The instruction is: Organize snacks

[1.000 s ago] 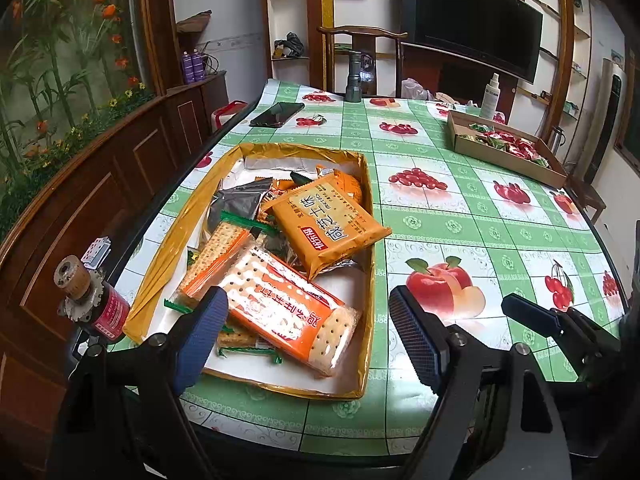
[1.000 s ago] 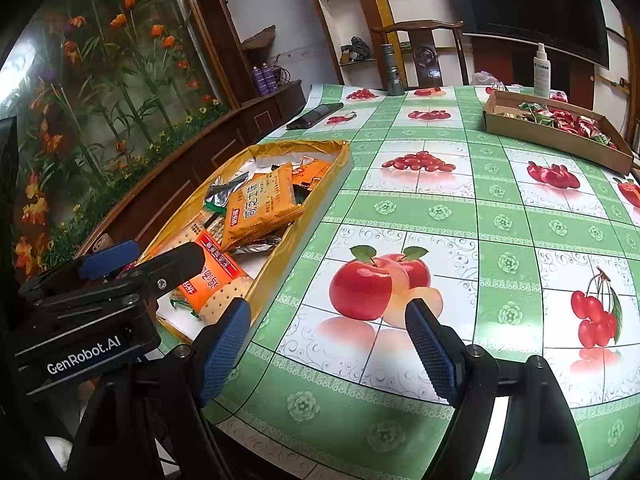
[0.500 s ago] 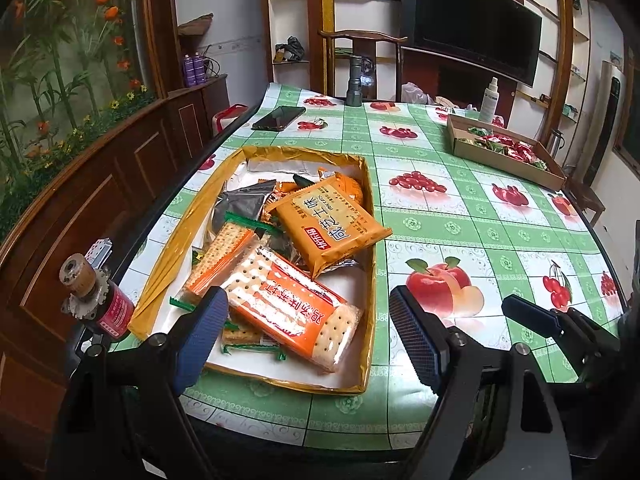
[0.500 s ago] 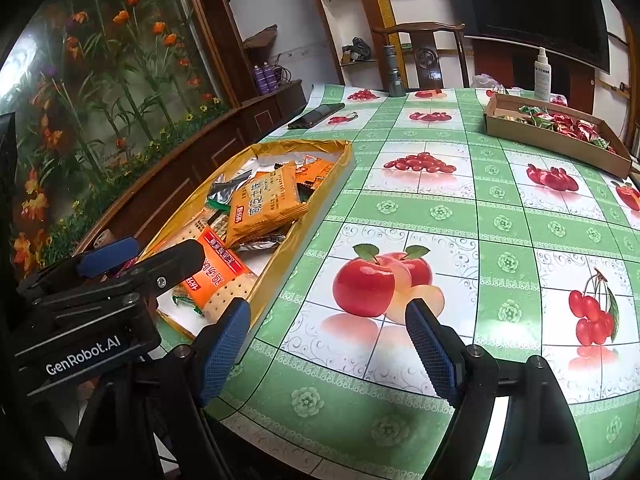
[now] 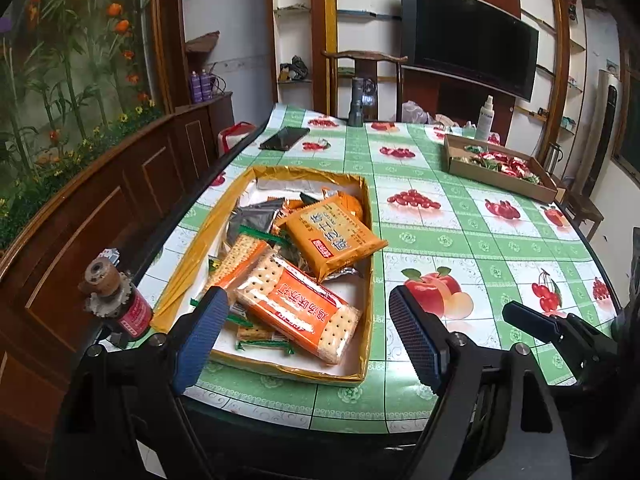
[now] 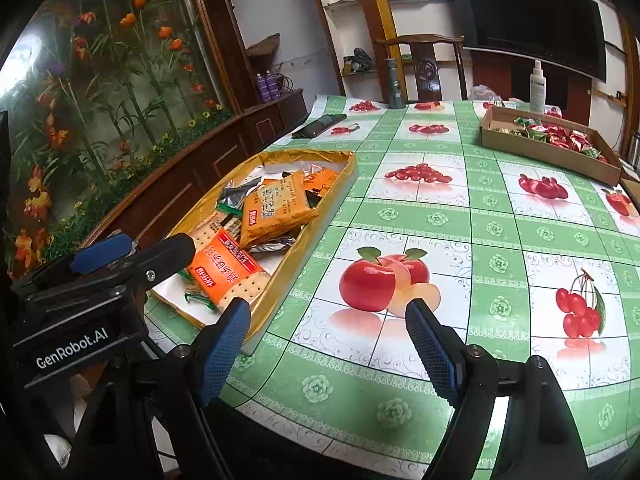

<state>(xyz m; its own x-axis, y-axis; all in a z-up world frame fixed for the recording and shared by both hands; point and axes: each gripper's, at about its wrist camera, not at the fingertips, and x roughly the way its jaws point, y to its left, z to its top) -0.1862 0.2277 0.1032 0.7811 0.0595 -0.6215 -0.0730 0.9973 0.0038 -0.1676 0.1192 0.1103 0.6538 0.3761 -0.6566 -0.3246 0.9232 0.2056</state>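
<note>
While a small red-labelled bottle (image 5: pixel 127 312) stands at the far left edge of the counter (image 5: pixel 472 236), a gold-rimmed tray (image 5: pixel 366 280) just beside it holds the snacks. Nearest in the tray lies a long orange cracker pack (image 5: pixel 298 314), partly over a second cracker pack (image 5: pixel 240 258); behind them an orange-yellow snack bag (image 5: pixel 334 236) leans on silver and dark wrappers. The left hand-held gripper (image 5: pixel 309 340) hangs above the tray's near end, jaws spread wide with nothing between them. Further right, the right hand-held gripper (image 6: pixel 328 352) hovers over the apple print on the green fruit-patterned cloth, likewise spread and empty. At the far right of the counter sits a cardboard box (image 5: pixel 500 172) of red and green wrapped sweets, well apart from the tray, with a white spray bottle (image 5: pixel 485 118) behind it.
</note>
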